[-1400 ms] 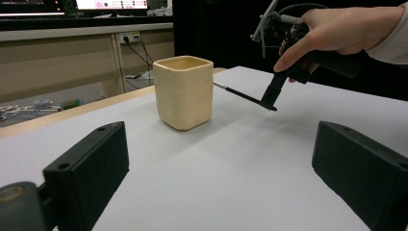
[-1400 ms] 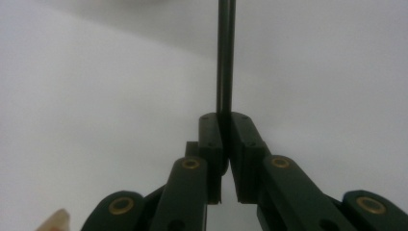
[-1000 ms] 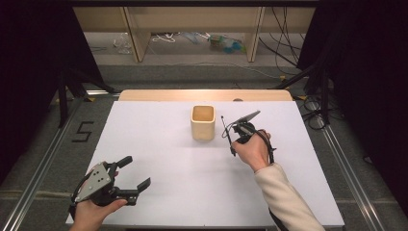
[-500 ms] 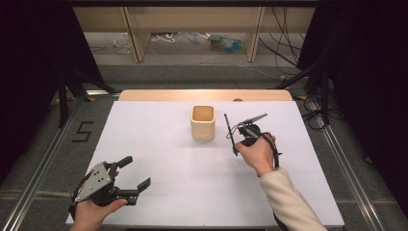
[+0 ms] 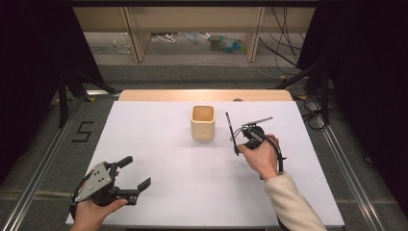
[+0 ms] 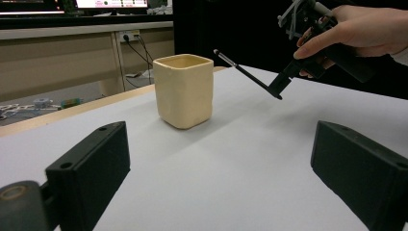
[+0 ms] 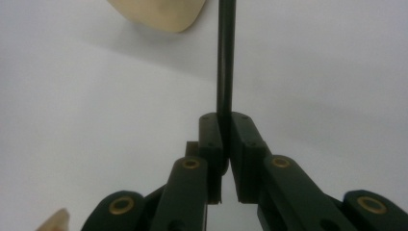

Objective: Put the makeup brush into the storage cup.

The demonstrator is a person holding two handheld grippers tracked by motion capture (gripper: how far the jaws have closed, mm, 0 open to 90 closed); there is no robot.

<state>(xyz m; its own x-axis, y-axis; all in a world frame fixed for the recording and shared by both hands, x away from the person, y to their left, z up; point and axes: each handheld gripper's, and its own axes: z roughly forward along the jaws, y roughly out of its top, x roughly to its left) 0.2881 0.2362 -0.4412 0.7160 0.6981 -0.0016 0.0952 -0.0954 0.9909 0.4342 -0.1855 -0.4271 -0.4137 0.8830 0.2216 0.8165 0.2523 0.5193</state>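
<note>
Change since a second ago: the right gripper (image 5: 236,138) is sitting slightly nearer to the person and a little further right of the cup than it was; the thin black stick-shaped pen (image 5: 230,131) is now standing steeper, its top leaning less toward the cup.
Left side, unchanged: the left gripper (image 5: 136,175) is staying at the near left corner of the white table top (image 5: 159,144).
Right gripper state: its jaws are pressing together on the lower end of the pen, which the right gripper view is showing rising straight out from between the two black pads (image 7: 211,137).
Left gripper state: its jaws are standing spread wide with nothing between them, hovering low over the table.
Pen position: it is hanging above the table, held in the air, just right of the pale yellow square ceramic cup (image 5: 202,122) and not touching it.
Pen tilt: in the left gripper view its free tip (image 6: 217,52) is pointing toward the cup's rim.
Cup position: it is standing upright at the far middle of the table, well apart from the left gripper.
</note>
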